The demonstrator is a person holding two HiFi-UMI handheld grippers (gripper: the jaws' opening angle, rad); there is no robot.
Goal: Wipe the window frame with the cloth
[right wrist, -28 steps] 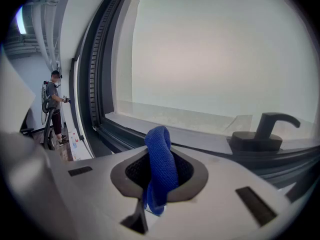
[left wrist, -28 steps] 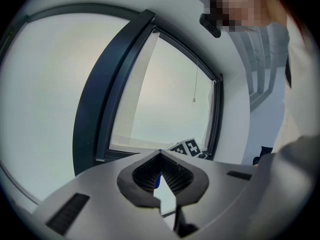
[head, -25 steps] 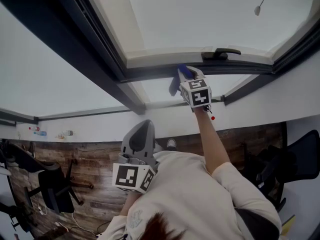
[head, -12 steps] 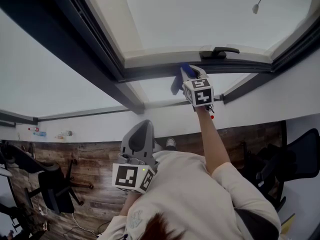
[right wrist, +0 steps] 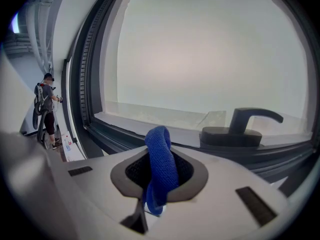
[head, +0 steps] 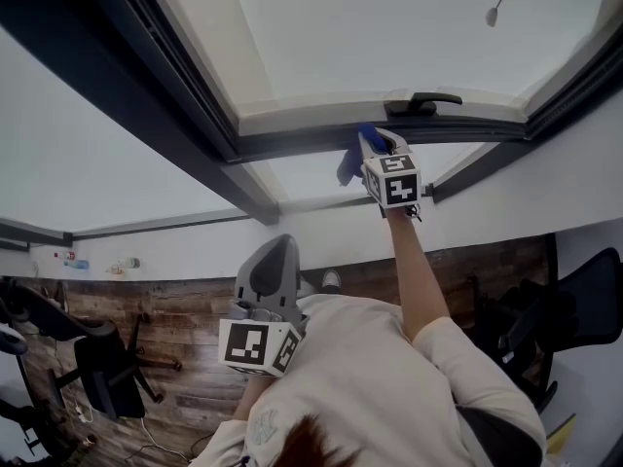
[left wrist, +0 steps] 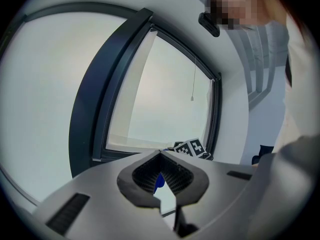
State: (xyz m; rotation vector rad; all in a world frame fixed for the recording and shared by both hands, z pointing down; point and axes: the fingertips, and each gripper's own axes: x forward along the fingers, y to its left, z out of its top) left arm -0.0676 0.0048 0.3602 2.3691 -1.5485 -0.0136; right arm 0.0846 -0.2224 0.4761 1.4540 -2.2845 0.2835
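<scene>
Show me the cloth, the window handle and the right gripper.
cloth (right wrist: 161, 166), right gripper view, middle of the blue fold.
handle (right wrist: 234, 134), right gripper view, its dark base.
right gripper (head: 373, 142), head view, between its fingertips.

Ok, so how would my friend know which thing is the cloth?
Find the big window and follow the dark window frame to the bar with the black handle. Just beside it, the right gripper reaches up, its tongs shut on the cloth. It is the only bright blue, floppy thing there; everything nearby is grey, black or white.
</scene>
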